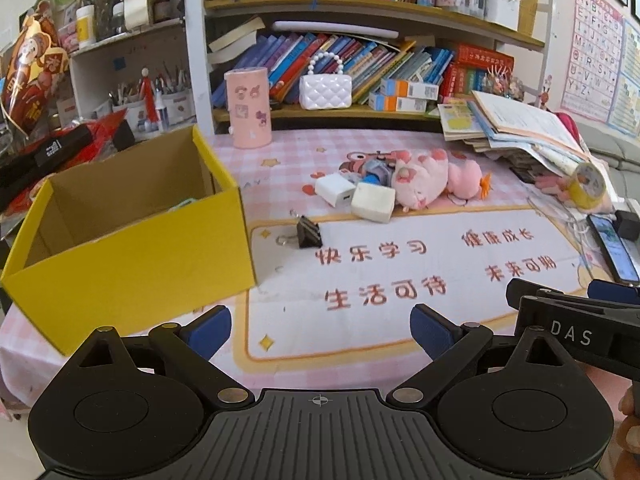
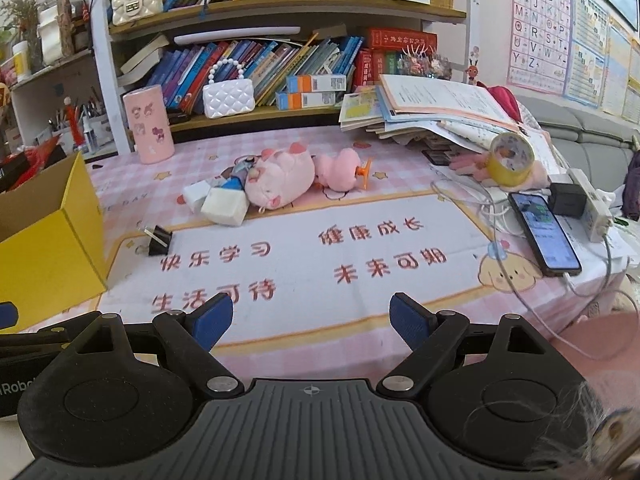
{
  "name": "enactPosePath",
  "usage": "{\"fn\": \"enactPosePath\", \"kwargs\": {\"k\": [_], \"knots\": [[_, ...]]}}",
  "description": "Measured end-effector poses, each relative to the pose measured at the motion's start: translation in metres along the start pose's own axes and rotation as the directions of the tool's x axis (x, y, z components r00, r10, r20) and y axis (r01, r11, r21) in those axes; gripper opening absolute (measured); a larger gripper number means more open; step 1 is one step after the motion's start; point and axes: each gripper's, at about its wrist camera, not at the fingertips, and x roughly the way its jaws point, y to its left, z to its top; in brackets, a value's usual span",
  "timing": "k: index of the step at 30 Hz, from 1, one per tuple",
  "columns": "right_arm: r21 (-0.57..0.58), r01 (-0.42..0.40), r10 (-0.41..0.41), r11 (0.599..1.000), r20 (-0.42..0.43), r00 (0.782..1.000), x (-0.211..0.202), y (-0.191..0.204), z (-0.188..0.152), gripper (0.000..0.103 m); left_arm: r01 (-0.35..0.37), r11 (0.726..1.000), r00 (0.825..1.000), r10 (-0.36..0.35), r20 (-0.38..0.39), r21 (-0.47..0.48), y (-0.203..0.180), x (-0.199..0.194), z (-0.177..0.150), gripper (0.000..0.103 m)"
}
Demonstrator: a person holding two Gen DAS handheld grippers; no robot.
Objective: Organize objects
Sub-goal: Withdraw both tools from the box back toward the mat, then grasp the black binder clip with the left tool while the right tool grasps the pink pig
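An open yellow cardboard box (image 1: 132,256) stands at the left of the table; it also shows in the right wrist view (image 2: 48,252). A black binder clip (image 1: 309,233) (image 2: 159,241) lies just right of it. Behind lie two white charger blocks (image 1: 373,202) (image 2: 224,205), a pink plush pig (image 1: 420,178) (image 2: 280,178) and a pink plush duck (image 2: 342,170). My left gripper (image 1: 320,330) is open and empty above the mat's near edge. My right gripper (image 2: 311,320) is open and empty, beside the left one.
A pink cylinder tin (image 1: 248,108) and a white quilted bag (image 1: 325,90) stand at the back by the bookshelf. A pile of books (image 2: 432,114), a yellow tape roll (image 2: 510,160), a phone (image 2: 544,232) and cables lie at the right.
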Motion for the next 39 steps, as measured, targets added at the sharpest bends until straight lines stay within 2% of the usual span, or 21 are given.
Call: {"fn": "enactPosePath", "kwargs": {"k": [18,23,28,33,36,39], "knots": [[-0.002,-0.008,0.008,1.000,0.016,1.000,0.057,-0.020,0.042,0.085,-0.038,0.999,0.999,0.038,-0.012,0.004,-0.022,0.056,0.032,0.097],[-0.012,-0.013,0.013,1.000,0.014,1.000,0.077,-0.027,0.052,0.085,-0.060,0.998,0.998,0.060,-0.018,0.005,-0.027,0.074,0.039,0.091],[-0.035,-0.019,0.020,0.999,0.024,1.000,0.098,-0.032,0.065,0.084,-0.082,0.996,0.996,0.082,-0.023,0.020,-0.033,0.096,0.048,0.082],[-0.057,-0.023,0.024,0.998,0.021,1.000,0.123,-0.034,0.077,0.084,-0.130,0.992,0.991,0.130,-0.030,-0.007,-0.030,0.120,0.058,0.074],[-0.076,-0.034,0.035,0.997,0.016,0.999,0.138,-0.032,0.083,0.085,-0.170,0.985,0.985,0.170,-0.033,-0.010,-0.029,0.138,0.065,0.073],[-0.091,-0.061,0.062,0.994,0.008,0.998,0.151,-0.028,0.088,0.085,-0.201,0.979,0.978,0.199,-0.057,-0.024,-0.025,0.159,0.068,0.067]]}}
